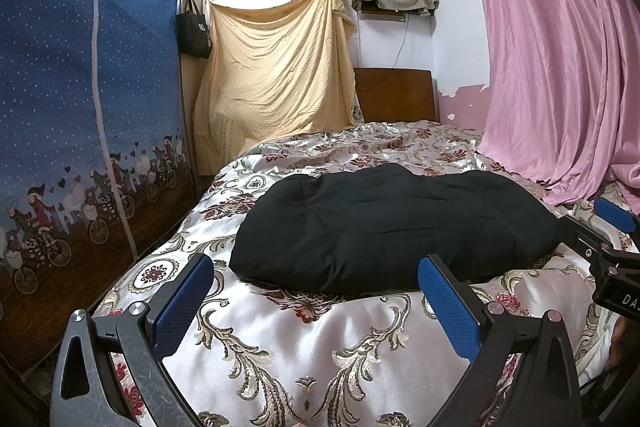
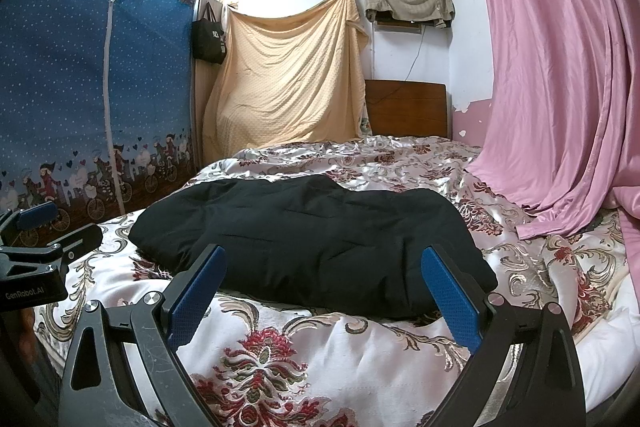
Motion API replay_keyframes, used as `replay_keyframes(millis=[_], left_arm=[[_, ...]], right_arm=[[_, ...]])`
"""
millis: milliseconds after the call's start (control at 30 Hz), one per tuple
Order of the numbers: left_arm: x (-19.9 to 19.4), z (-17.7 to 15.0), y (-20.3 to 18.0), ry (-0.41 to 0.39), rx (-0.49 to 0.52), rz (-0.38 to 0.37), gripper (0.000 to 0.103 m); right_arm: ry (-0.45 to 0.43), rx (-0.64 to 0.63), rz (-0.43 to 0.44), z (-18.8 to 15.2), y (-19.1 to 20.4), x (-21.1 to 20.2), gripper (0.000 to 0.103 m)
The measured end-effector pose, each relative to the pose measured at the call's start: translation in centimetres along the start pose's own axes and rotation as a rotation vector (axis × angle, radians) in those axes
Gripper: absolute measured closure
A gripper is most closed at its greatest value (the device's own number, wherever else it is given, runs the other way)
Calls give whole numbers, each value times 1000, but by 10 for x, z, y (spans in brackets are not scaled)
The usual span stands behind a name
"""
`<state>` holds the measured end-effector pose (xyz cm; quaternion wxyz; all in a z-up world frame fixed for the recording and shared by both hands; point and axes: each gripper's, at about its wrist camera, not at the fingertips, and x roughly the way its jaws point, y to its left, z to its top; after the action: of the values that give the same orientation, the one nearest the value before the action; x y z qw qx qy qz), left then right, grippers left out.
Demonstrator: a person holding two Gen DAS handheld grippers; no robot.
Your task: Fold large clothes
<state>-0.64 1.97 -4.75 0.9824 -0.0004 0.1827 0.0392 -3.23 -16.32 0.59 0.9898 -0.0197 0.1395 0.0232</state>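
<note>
A black padded garment [image 1: 384, 227] lies folded in a thick bundle across the middle of the bed; it also shows in the right wrist view [image 2: 316, 243]. My left gripper [image 1: 316, 295] is open and empty, held just short of the bundle's near edge. My right gripper [image 2: 324, 287] is open and empty, also just in front of the near edge. The right gripper's blue pads [image 1: 616, 215] show at the right edge of the left wrist view. The left gripper's pad [image 2: 38, 215] shows at the left edge of the right wrist view.
The bed has a satin floral cover [image 1: 304, 347]. A blue fabric wardrobe [image 1: 80, 131] stands along the left side. A pink curtain [image 1: 560, 67] drapes onto the bed at the right. A yellow blanket [image 1: 276, 75] and a wooden headboard [image 1: 394, 95] are at the far end.
</note>
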Motion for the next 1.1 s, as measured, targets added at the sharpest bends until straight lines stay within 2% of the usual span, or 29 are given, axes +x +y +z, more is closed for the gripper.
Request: replay_keyframes(millis=[167, 300, 533, 1100], left_arm=[[-1, 3, 5, 1, -22, -28, 0], [-2, 6, 7, -16, -18, 10, 0], [-5, 2, 0, -46, 13, 11, 0], [-8, -2, 2, -55, 25, 28, 0]], right_arm=[[0, 1, 0, 0, 1, 0, 7], [-2, -1, 0, 0, 0, 0, 7], [-9, -12, 6, 0, 10, -1, 7], [-10, -12, 7, -1, 12, -1, 7]])
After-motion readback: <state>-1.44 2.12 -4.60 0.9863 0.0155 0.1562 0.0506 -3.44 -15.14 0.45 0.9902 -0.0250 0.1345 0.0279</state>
